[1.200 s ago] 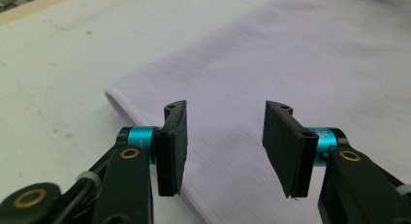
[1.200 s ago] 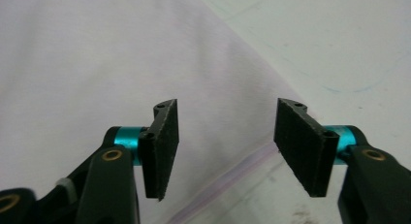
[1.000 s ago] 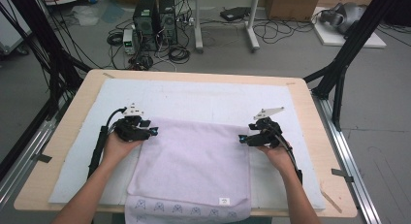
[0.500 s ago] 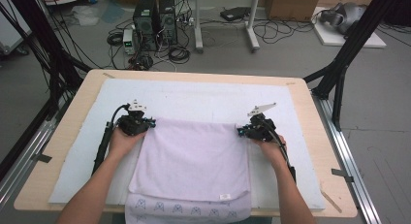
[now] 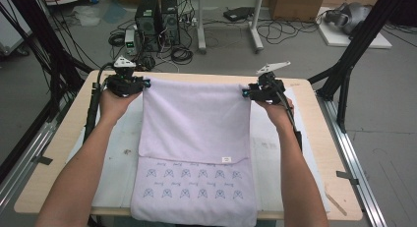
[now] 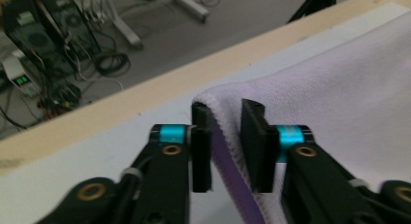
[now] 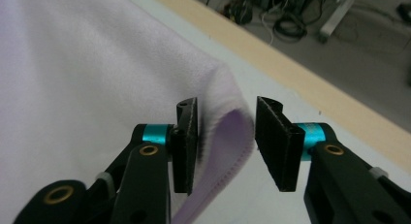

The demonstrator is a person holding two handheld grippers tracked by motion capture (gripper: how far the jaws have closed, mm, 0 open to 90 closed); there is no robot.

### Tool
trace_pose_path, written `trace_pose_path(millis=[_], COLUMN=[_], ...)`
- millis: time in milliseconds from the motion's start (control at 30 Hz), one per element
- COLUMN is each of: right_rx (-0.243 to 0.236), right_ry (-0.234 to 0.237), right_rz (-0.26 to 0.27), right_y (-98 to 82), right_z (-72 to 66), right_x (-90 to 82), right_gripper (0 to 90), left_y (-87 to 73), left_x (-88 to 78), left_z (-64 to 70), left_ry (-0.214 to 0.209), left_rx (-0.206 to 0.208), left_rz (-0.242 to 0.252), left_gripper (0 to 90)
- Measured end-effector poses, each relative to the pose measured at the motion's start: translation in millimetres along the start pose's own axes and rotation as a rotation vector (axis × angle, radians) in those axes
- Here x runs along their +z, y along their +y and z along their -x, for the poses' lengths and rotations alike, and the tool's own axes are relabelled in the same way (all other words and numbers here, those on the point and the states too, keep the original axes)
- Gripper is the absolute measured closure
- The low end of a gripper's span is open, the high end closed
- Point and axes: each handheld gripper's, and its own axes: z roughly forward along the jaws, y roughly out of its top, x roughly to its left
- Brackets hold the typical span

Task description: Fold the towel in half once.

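A person's two forearms reach in from the near edge of a wooden table [image 5: 54, 173] covered by a white sheet [image 5: 120, 148]. The landmark is a pale lilac towel [image 5: 196, 121] lying flat along the middle of the table, running from close to the far edge to the near edge, where it hangs slightly over.

Left of the towel, the left hand [image 5: 114, 101] holds the left gripper [image 5: 145, 83] at the towel's far left corner. In the left gripper view, its jaws stand a narrow way apart with the folded corner of the towel [image 6: 339, 103] between them; one black pad [image 6: 201, 146] touches the cloth's hem, while the other pad sits just off it, so the tongs are parted rather than clamped.

On the towel itself, a second layer is folded over the far part, its edge crossing the width. Nearer than that edge, rows of small blue printed motifs [image 5: 192, 183] show. A small white label [image 5: 226, 159] sits by the fold edge, toward the right.

Right of the towel, the right hand [image 5: 275, 106] holds the right gripper [image 5: 244, 92] at the far right corner. In the right gripper view, the jaws are wider apart, and the curled corner of the towel [image 7: 97, 73] lies loose between them, touching one pad [image 7: 186, 146].

Beyond the towel's far end, past the table, computer towers [image 5: 155, 15] and cables sit on the floor.
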Motion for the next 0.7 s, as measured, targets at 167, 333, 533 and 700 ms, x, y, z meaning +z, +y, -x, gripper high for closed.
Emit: trace_pose_path(millis=[167, 333, 533, 700], right_rx=[0.022, -0.002, -0.025, -0.024], right_ry=[0.051, 0.087, 0.147, 0.191], right_rz=[-0.044, -0.044, -0.046, -0.017], right_y=[-21.2, -42.8, -68.1, -87.7], right_z=[-7.2, -22.0, -45.5, -64.7], right_x=[3.1, -6.7, -19.4, -31.2], right_gripper=[51.6, 50.6, 50.2, 49.7], left_y=[-32.6, -62.6, -91.8, -111.1], left_x=[-0.2, -9.5, -23.9, -34.7], left_z=[1.3, 6.4, 27.2, 48.3], left_ry=[-0.019, -0.049, -0.107, -0.152], left_rx=[-0.01, -0.021, -0.002, 0.041], left_rz=[-0.029, -0.042, -0.04, -0.06], left_gripper=[56.5, 49.9, 48.0, 47.8])
